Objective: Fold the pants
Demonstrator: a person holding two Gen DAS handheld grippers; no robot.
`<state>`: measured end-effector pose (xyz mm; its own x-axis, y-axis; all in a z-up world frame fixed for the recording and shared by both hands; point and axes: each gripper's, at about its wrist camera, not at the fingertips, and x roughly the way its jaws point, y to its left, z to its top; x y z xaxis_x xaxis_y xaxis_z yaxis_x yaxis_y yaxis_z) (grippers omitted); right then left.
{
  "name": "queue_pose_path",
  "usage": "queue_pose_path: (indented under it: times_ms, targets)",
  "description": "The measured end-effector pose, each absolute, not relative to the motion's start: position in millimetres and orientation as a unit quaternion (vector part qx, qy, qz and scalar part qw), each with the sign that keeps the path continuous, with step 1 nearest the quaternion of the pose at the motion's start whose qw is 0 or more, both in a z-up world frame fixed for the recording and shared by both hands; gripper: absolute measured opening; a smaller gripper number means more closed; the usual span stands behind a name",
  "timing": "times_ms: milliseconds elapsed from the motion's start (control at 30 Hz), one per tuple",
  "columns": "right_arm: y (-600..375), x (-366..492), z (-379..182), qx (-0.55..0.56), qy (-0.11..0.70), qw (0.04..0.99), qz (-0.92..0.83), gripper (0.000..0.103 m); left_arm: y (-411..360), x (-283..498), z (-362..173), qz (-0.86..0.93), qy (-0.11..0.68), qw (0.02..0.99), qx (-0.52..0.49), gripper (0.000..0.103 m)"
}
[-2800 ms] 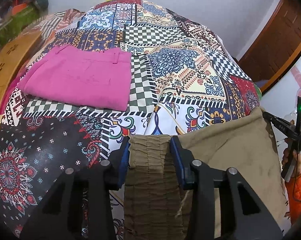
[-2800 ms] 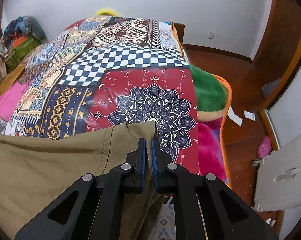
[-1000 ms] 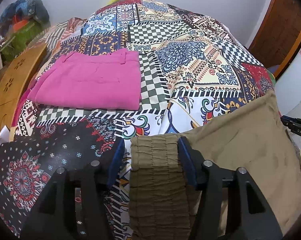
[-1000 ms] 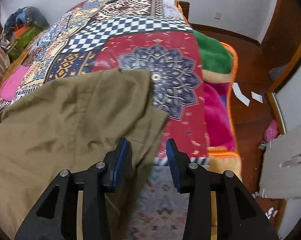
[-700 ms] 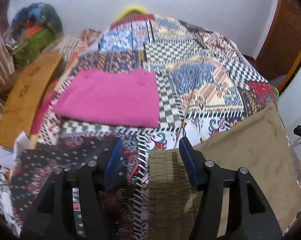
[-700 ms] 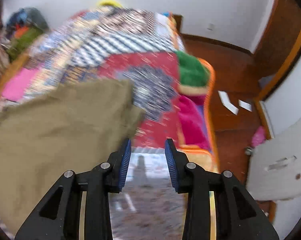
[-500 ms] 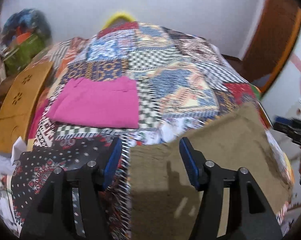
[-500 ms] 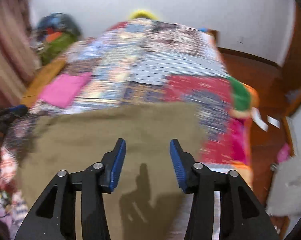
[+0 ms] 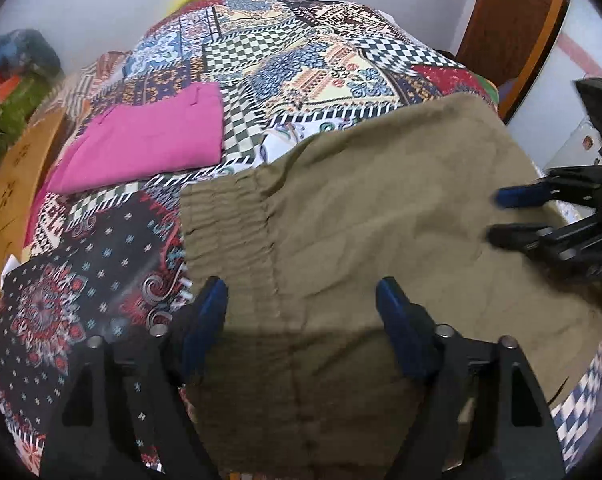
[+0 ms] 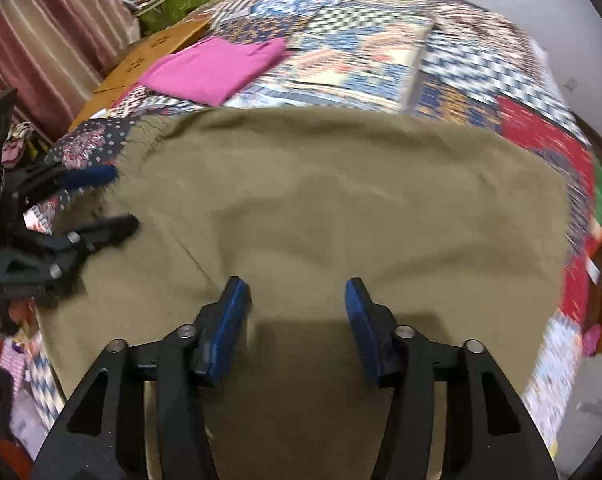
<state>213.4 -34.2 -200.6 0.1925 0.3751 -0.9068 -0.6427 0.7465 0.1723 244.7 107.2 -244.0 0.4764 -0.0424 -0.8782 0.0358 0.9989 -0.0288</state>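
Pants flat on bedspread | under both parted tongs, ungripped

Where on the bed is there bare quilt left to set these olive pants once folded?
Bare patchwork quilt lies beyond the olive-brown pants, right of the folded magenta garment, up to the far wall. A smaller dark floral patch is free, bordered by the elastic waistband and magenta garment. The near edge is crowded: pants and both grippers.
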Motion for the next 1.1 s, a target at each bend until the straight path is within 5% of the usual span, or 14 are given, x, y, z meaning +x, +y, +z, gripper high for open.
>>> queue_pose_path:
  times_ms: [367,767,1100]
  targets:
    - [-140,193,-196,-0.14,0.571,0.778,0.221,0.061,161,212,-250,-0.007,0.524,0.842,-0.131,0.084]
    - [-132,158,-138,-0.113,0.492,0.83,0.236,0.061,170,173,-196,0.032,0.485,0.865,-0.124,0.084]
    - [-114,118,-178,-0.162,0.497,0.816,0.248,0.059,172,136,-220,0.006,0.514,0.822,-0.243,0.092]
